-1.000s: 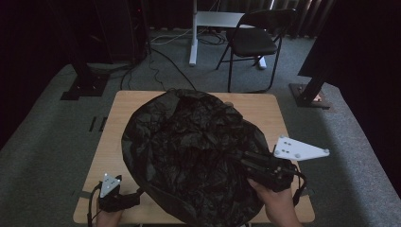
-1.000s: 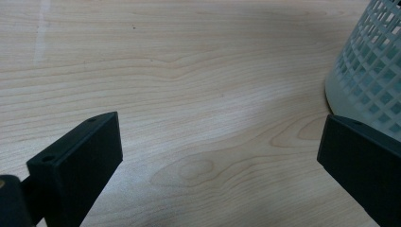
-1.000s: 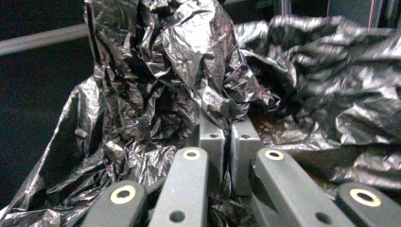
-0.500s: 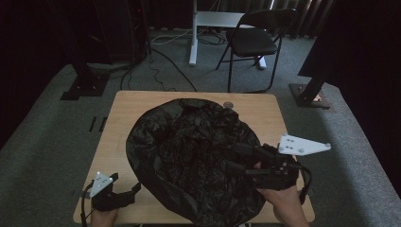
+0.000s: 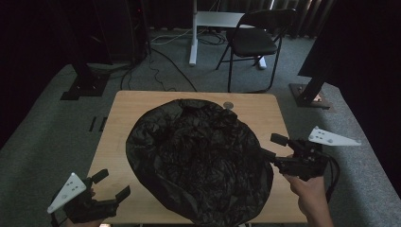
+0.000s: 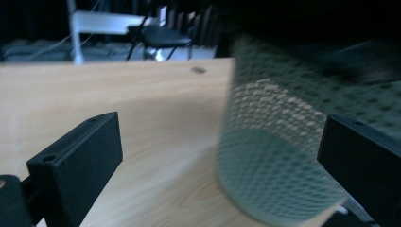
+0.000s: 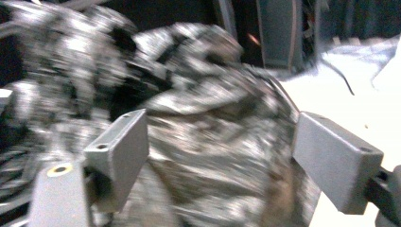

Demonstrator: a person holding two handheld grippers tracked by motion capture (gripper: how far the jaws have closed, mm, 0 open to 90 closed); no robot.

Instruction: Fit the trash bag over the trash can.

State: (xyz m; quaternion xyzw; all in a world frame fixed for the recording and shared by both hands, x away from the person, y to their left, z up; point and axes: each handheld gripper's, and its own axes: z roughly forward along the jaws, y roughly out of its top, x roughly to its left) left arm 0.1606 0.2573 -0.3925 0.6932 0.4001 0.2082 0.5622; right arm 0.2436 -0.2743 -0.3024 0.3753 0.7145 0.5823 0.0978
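Crumpled black plastic sheeting, glossy and bag-like (image 5: 198, 163), lies heaped over the middle of the light wooden table (image 5: 142, 101), its near edge hanging over the table's front rim. The right gripper (image 5: 272, 147) sits just off the heap's right side with its jaws spread wide and nothing between them; they have just been opening, and in the right gripper view the plastic fills the space ahead without touching either pad. The left gripper (image 5: 112, 186) hovers off the near left corner, jaws also wide and empty. The step in hand looks like re-gripping the sheet to spread or reshape it. To do it well, each gripper would best pinch a single outer fold at the rim rather than a thick bunch, and both should pull apart evenly so the slippery film does not slide off the front edge. In the left gripper view a pale mesh cylinder (image 6: 279, 156) stands close on the table, blurred; whether it is a basket under the plastic cannot be told. The right gripper view is badly smeared, and the heap hides whatever lies beneath it.
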